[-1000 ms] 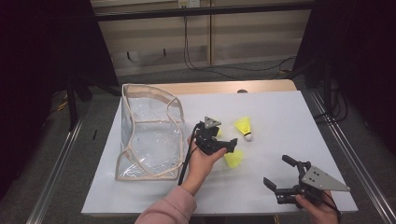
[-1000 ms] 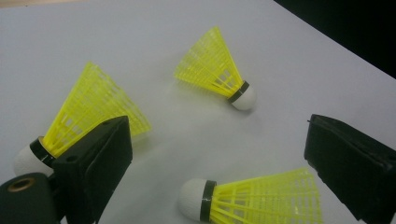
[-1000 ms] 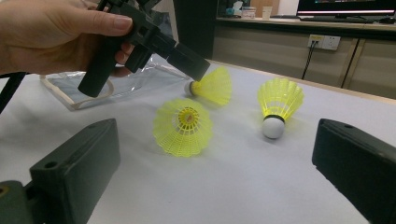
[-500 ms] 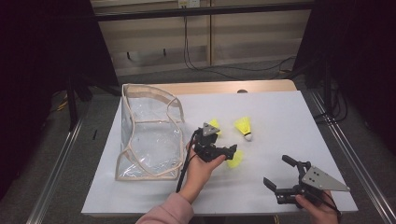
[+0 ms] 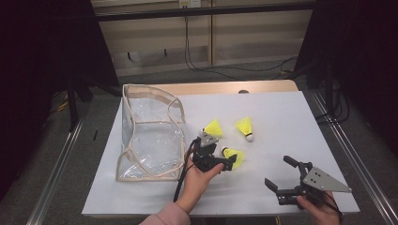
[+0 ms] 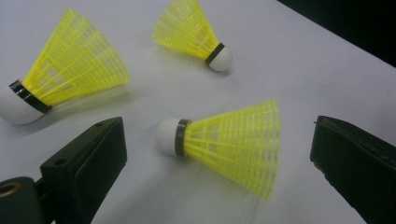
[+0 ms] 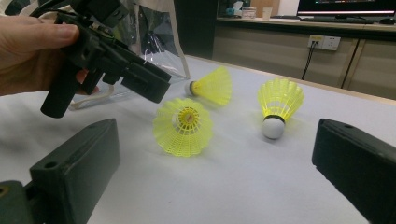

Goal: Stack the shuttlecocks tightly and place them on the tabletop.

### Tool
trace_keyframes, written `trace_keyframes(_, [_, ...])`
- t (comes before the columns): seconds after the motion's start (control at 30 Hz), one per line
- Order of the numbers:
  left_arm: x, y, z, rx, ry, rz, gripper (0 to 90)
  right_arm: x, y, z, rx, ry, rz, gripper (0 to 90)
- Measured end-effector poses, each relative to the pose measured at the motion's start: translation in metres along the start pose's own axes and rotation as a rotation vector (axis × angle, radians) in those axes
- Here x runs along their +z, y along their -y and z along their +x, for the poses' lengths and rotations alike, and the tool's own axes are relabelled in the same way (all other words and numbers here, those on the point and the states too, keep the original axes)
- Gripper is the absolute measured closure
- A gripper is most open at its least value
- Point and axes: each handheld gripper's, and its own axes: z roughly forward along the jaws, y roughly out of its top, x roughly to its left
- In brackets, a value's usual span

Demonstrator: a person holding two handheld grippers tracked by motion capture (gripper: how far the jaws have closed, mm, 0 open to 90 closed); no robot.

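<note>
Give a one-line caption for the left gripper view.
Open left gripper straddles a yellow shuttlecock lying on the white table; two more lie beyond.

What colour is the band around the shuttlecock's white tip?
Black, on the nearest shuttlecock; clearest in the left gripper view.

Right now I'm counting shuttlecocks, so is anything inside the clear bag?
The clear bag looks empty through its transparent walls. All three yellow shuttlecocks lie outside on the white table. The left gripper partly covers its nearest corner.

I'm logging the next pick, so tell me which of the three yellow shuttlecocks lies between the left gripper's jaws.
The nearest shuttlecock, lying on its side between the open jaws of the left gripper. The other two lie beyond them.
</note>
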Motion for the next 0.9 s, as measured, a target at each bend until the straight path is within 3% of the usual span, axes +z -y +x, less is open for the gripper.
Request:
trace_keyframes(0.03, [0.001,0.002,-0.003,-0.041,0.011,-0.034,3.8,0.0,0.0,0.0,0.003,0.003,0.001,0.9])
trace_keyframes(0.13, [-0.003,0.005,-0.004,-0.024,0.015,-0.009,3.8,0.0,0.0,0.0,0.004,-0.001,0.001,0.9])
trace_keyframes(0.37, [-0.005,0.013,-0.014,0.007,0.055,-0.013,3.8,0.0,0.0,0.0,-0.005,-0.001,0.0,0.9])
trace_keyframes(0.57, [-0.009,0.016,-0.016,-0.008,0.082,-0.012,3.8,0.001,0.0,0.0,-0.003,-0.001,0.001,0.9])
trace_keyframes(0.9, [-0.017,0.024,-0.019,0.019,0.109,-0.003,3.8,0.001,-0.001,0.001,0.001,0.006,0.007,0.9])
